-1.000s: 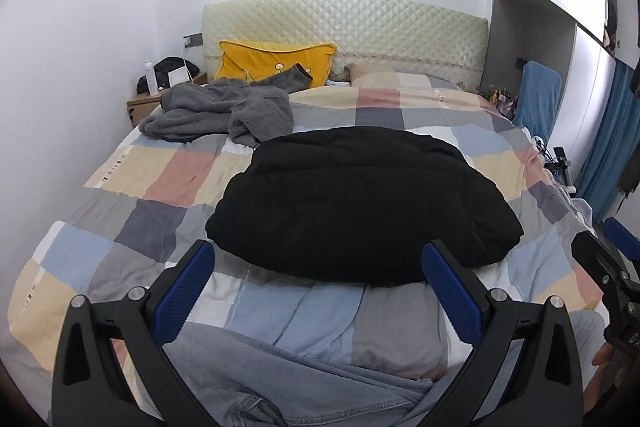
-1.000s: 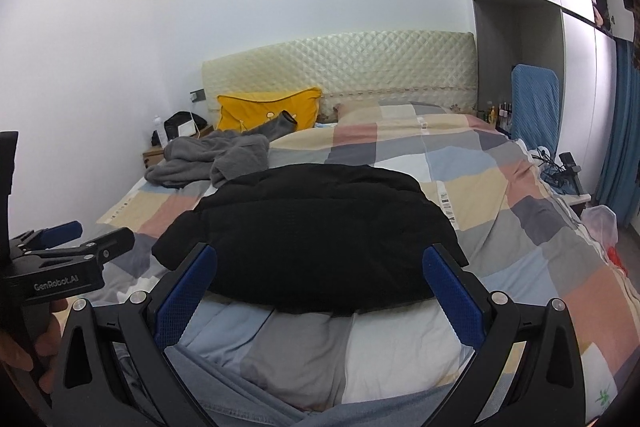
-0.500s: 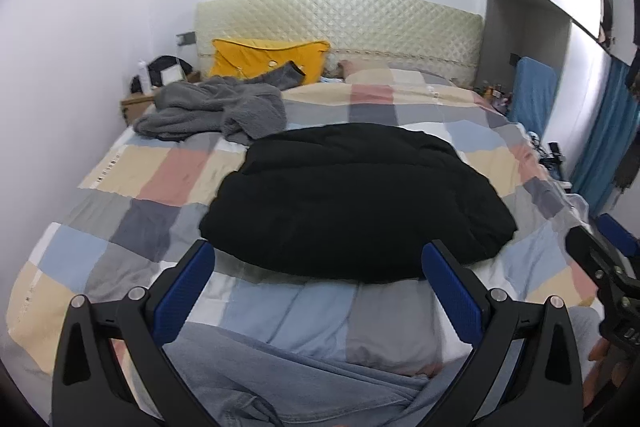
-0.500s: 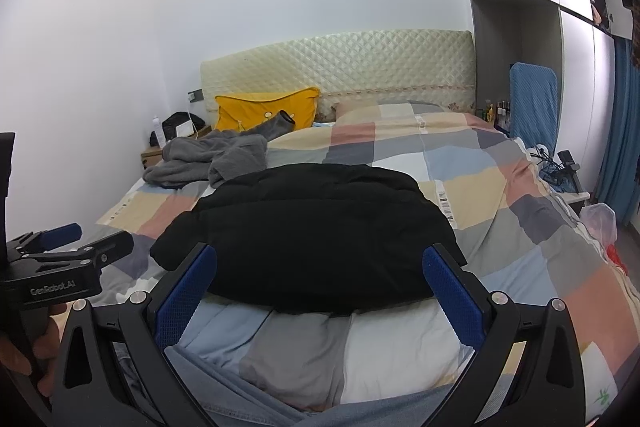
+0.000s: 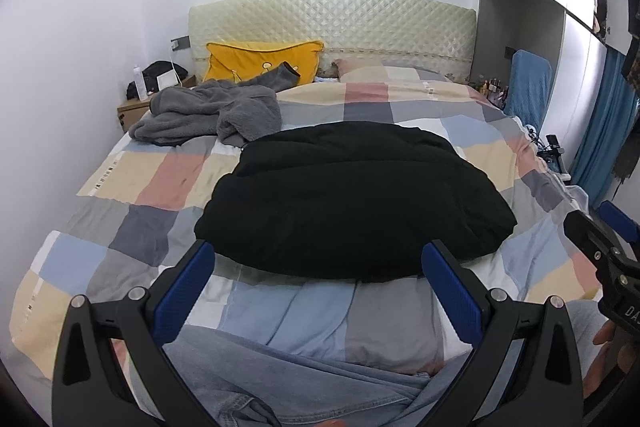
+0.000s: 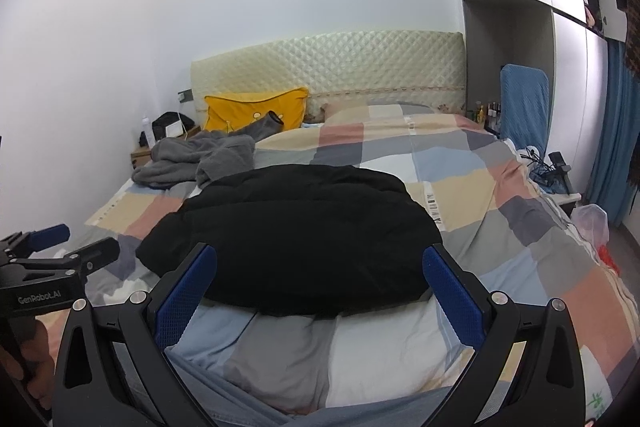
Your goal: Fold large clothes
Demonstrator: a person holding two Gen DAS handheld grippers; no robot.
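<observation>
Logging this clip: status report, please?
Left gripper open, empty. Right gripper open, empty. Black jacket folded on bed, untouched; grey garment crumpled behind it. Nothing in the way.

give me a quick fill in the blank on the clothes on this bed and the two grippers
1. The jacket in the middle of the bed is ____ in colour.
2. The grey garment lies crumpled in front of the ____ pillow.
3. Both the left gripper and the right gripper have their jaws ____.

Missing words: black; yellow; open
</observation>
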